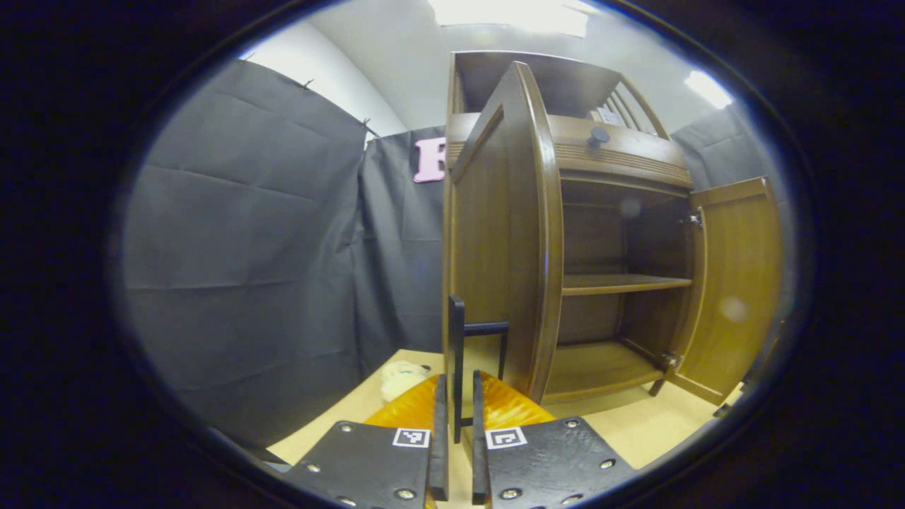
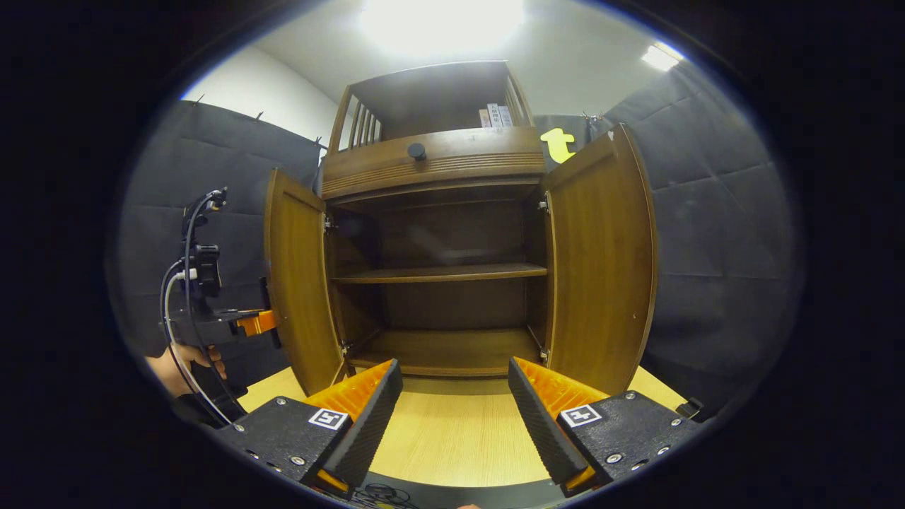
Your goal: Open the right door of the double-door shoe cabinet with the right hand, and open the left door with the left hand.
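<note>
My left gripper (image 1: 457,424) clamps the dark handle (image 1: 458,353) of the left door (image 1: 495,247), whose edge hides part of the shoe cabinet (image 2: 438,283). My right gripper (image 2: 452,403) is spread and empty, the right door (image 2: 601,261) swung wide.

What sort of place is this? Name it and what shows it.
Probably a recording booth, not a home: black cloth walls hang all round, a wooden shoe cabinet stands alone on a light tabletop, and a hand holds a gripper rig.
</note>
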Action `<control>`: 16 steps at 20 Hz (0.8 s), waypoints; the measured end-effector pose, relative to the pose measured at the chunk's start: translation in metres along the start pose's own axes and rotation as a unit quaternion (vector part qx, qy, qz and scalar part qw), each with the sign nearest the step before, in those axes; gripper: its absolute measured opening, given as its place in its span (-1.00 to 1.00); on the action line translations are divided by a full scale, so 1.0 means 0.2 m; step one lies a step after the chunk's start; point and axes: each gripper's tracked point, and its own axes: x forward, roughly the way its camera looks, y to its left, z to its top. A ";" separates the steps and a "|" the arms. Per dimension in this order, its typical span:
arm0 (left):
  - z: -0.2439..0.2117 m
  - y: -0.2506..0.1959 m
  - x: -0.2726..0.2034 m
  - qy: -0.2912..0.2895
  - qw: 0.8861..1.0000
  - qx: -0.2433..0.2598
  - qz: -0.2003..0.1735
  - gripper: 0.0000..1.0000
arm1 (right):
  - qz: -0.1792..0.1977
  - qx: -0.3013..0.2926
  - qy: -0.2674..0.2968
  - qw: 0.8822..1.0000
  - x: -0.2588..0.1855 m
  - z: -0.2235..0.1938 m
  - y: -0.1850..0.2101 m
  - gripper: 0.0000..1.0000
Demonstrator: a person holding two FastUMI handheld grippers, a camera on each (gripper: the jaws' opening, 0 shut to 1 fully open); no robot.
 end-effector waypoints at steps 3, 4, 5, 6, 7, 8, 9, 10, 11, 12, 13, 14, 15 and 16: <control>0.02 0.10 -0.02 -0.001 1.000 0.002 0.015 -0.72 | 0.004 0.000 0.003 1.000 0.00 -0.01 0.03 0.83; 0.01 0.14 -0.02 -0.001 1.000 0.003 0.022 -0.72 | 0.005 0.000 0.003 1.000 0.00 -0.01 0.03 0.83; 0.01 0.17 -0.02 -0.002 1.000 0.004 0.029 -0.72 | 0.006 0.001 0.003 1.000 0.00 -0.01 0.04 0.83; 0.01 0.18 -0.03 0.000 1.000 -0.001 0.030 -0.61 | 0.008 0.001 0.003 1.000 0.00 -0.01 0.05 0.87; 0.01 0.19 -0.05 0.000 0.999 -0.004 0.033 -0.67 | 0.009 0.001 0.001 1.000 -0.01 0.00 0.06 0.83; 0.01 0.21 -0.06 0.000 0.999 -0.002 0.038 -0.72 | 0.009 0.000 0.000 1.000 -0.01 0.00 0.06 0.87; 0.01 0.23 -0.07 -0.003 0.999 0.000 0.045 -0.72 | 0.010 0.000 -0.002 1.000 -0.02 0.01 0.07 0.87; 0.01 0.26 -0.08 -0.005 0.999 0.002 0.052 -0.72 | 0.010 0.000 -0.003 1.000 -0.02 0.01 0.07 0.87; 0.02 0.28 -0.09 -0.007 0.998 0.002 0.058 -0.73 | 0.009 -0.001 -0.005 1.000 -0.03 0.02 0.07 0.87; 0.02 0.29 -0.10 -0.008 0.998 0.001 0.064 -0.72 | 0.009 -0.001 -0.006 1.000 -0.03 0.02 0.07 0.87; 0.02 0.31 -0.11 -0.010 0.997 0.002 0.071 -0.73 | 0.008 -0.002 -0.008 1.000 -0.04 0.03 0.06 0.87; 0.02 0.34 -0.13 -0.010 0.997 0.002 0.077 -0.73 | 0.007 -0.001 -0.009 1.000 -0.05 0.03 0.06 0.83; 0.03 0.34 -0.14 -0.012 0.997 0.002 0.082 -0.73 | 0.007 -0.001 -0.009 1.000 -0.06 0.04 0.06 0.83; 0.04 0.32 -0.14 -0.013 0.997 -0.002 0.072 -0.73 | 0.003 -0.001 -0.011 1.000 -0.08 0.05 0.06 0.83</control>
